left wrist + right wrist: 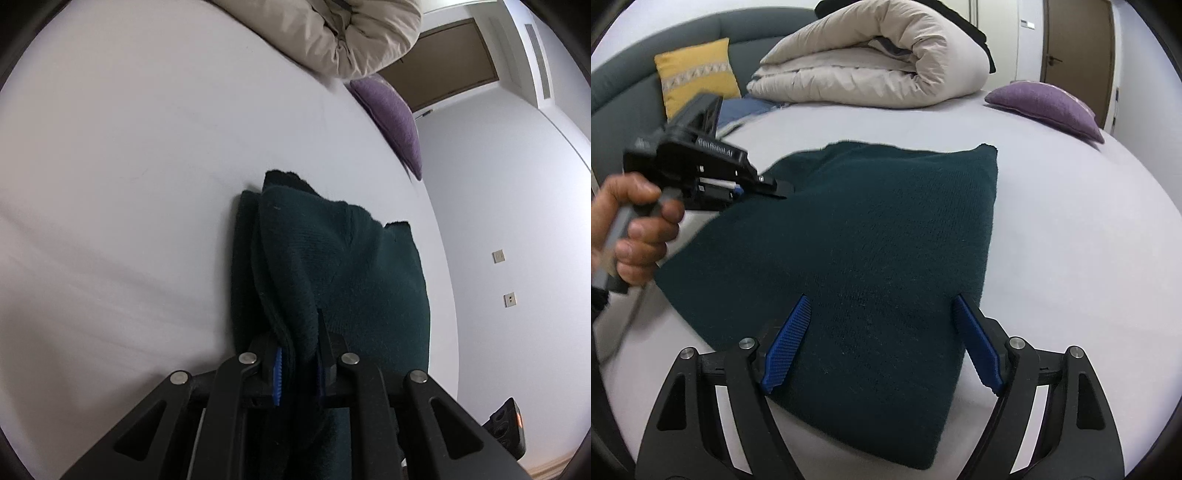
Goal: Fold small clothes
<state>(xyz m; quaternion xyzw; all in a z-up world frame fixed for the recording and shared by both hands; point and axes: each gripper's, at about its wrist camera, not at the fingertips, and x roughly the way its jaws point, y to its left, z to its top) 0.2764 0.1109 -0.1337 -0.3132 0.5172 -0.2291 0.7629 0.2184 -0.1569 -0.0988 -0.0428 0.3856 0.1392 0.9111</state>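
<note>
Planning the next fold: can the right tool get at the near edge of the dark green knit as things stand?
Probably yes. The right tool is open, hovering over the dark green knit with nothing between. The left tool grips the knit's far left side, clear of that path.

The left gripper (297, 363) fills the bottom centre of its own wrist view, its blue-padded jaws pinched nearly together on a fold of dark green cloth (332, 266). From the right wrist view, a bare hand (635, 229) at the left edge grips its handle. The right gripper (882, 343) spans the lower frame, jaws spread wide, holding nothing.
</note>
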